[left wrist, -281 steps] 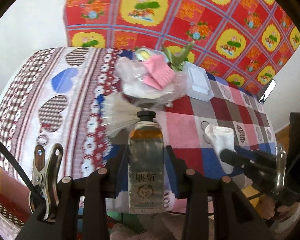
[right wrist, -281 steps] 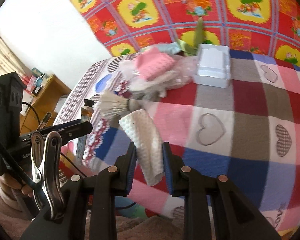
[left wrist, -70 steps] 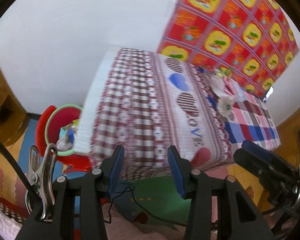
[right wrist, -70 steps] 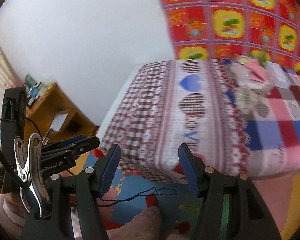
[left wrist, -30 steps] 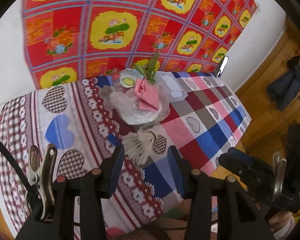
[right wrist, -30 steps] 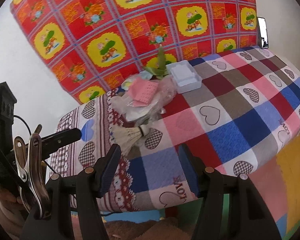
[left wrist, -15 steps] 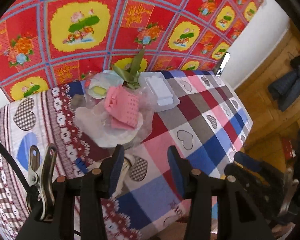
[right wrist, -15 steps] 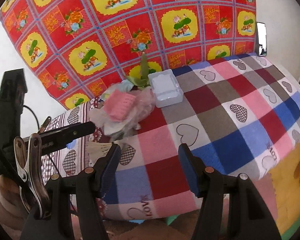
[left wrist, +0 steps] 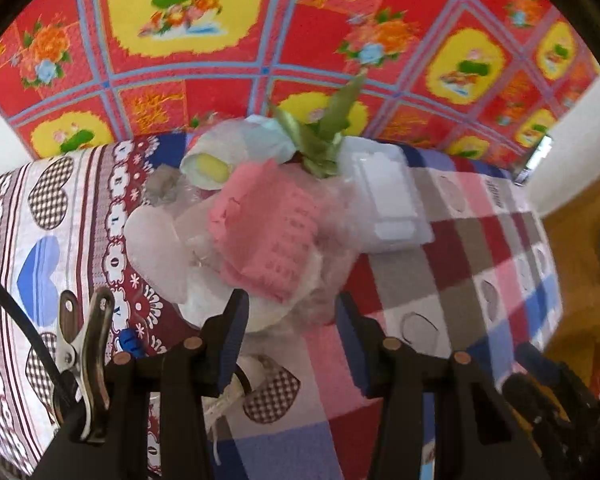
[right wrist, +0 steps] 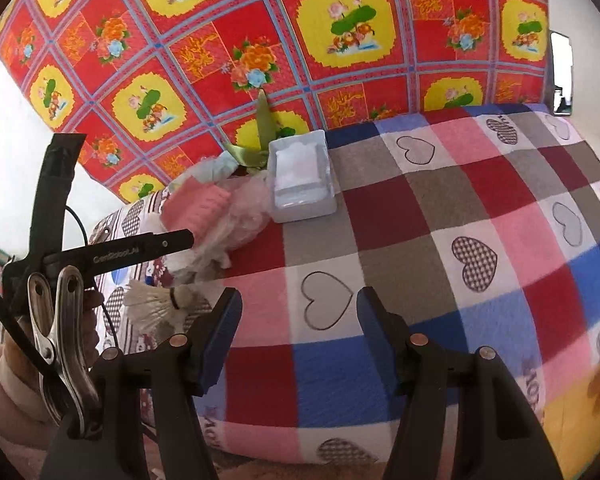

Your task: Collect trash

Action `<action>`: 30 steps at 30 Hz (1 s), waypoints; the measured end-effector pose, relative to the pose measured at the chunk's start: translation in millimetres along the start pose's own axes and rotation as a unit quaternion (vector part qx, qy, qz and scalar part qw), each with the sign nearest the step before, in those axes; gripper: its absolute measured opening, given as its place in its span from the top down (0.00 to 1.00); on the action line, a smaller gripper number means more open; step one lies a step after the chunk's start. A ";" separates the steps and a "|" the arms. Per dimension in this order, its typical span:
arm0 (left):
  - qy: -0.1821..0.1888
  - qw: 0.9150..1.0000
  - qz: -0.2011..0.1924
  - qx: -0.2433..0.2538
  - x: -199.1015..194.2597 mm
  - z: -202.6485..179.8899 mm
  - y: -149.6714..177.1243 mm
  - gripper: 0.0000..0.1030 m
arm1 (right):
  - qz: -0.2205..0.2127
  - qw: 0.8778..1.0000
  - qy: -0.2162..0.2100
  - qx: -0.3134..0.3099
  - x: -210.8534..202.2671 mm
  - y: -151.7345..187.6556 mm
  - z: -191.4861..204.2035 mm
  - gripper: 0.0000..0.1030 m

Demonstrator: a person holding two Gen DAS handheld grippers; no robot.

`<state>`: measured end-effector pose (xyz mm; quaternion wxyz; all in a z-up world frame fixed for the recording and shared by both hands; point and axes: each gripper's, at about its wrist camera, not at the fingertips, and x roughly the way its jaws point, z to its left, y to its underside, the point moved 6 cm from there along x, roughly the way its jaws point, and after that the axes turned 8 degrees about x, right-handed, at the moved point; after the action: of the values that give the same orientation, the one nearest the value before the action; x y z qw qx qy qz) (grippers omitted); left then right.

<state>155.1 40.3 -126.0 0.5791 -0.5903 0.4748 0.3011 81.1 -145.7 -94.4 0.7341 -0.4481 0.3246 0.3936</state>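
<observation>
Worktop (right wrist: 440, 216) under checked heart cloth, floral red sheet (right wrist: 228, 40) behind. Trash heap at far left corner: pink paper (left wrist: 268, 232) atop clear plastic bag (left wrist: 336, 240), white foam box (right wrist: 300, 176) touching beside, shuttlecock (right wrist: 156, 304) near front edge. Left gripper (left wrist: 290, 340) above heap, jaws apart, empty. Right gripper (right wrist: 298, 336) likewise parted, holding nothing.

Heart-checked cloth (right wrist: 440, 216) on table; floral red cloth (right wrist: 228, 40) behind.

Our left hand-held gripper (left wrist: 292, 340) and right hand-held gripper (right wrist: 298, 336) share black fingers, blue pads, copper screws, steel clips.
</observation>
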 end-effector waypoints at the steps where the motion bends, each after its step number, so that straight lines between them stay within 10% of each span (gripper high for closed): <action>1: -0.007 1.000 0.001 -0.006 3.6 1.0 -0.7 0.54 | 0.005 1.000 -0.005 0.000 3.0 -1.0 -3.5 0.41; 19: -0.053 0.992 -0.024 -0.112 36.5 9.9 -23.1 0.55 | 0.061 0.997 -0.039 -0.022 34.6 -6.7 -25.7 0.41; 30: -0.015 0.992 -0.053 -0.111 22.8 8.1 -23.7 0.91 | 0.052 0.997 -0.040 -0.044 56.7 -32.7 -20.3 0.41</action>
<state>186.6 40.4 -138.4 0.5318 -0.6709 0.3981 0.3296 134.2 -157.5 -136.1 0.7045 -0.4461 0.3008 0.4628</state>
